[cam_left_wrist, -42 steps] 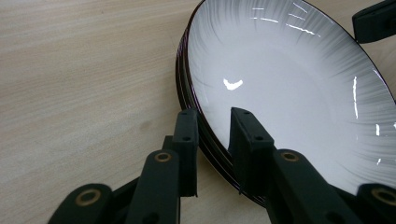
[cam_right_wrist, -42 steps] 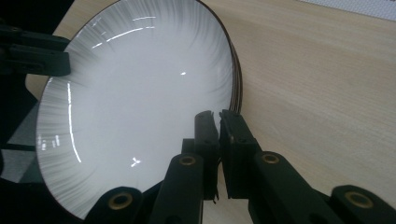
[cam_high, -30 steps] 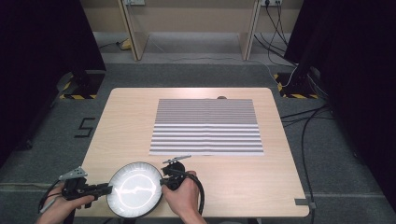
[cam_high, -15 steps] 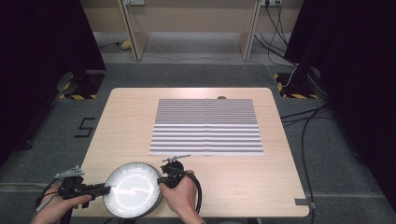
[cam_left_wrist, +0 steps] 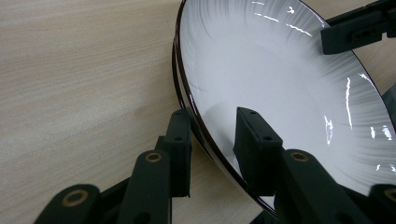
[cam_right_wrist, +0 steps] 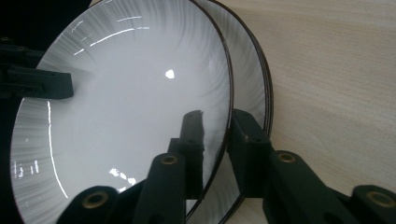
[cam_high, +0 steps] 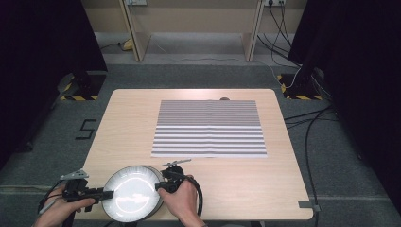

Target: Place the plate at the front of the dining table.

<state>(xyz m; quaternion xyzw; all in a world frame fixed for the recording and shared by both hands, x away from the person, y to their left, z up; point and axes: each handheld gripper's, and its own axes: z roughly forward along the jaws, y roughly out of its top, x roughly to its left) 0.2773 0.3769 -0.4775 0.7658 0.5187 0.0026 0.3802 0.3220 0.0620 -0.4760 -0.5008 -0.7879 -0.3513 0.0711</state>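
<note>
Two white plates with dark rims [cam_high: 132, 194] lie stacked at the near edge of the wooden table [cam_high: 246, 184]. My left gripper [cam_high: 106, 194] straddles their left rim. In the left gripper view one jaw of the left gripper [cam_left_wrist: 212, 135] is outside the plate [cam_left_wrist: 280, 93] and one inside, with a gap on the inner side. My right gripper [cam_high: 160, 187] straddles the right rim. The right gripper [cam_right_wrist: 217, 130] has the upper plate's [cam_right_wrist: 130, 102] edge between its jaws, the inner pad clear of it. The lower plate [cam_right_wrist: 254, 65] shows beside it. Both pairs of jaws have just been opening.
A grey and white striped mat [cam_high: 208, 127] covers the middle and far part of the table. A small dark object [cam_high: 224, 99] sits at its far edge. Cables [cam_high: 307, 137] run over the floor to the right, and a "5" mark [cam_high: 85, 128] is on the floor to the left.
</note>
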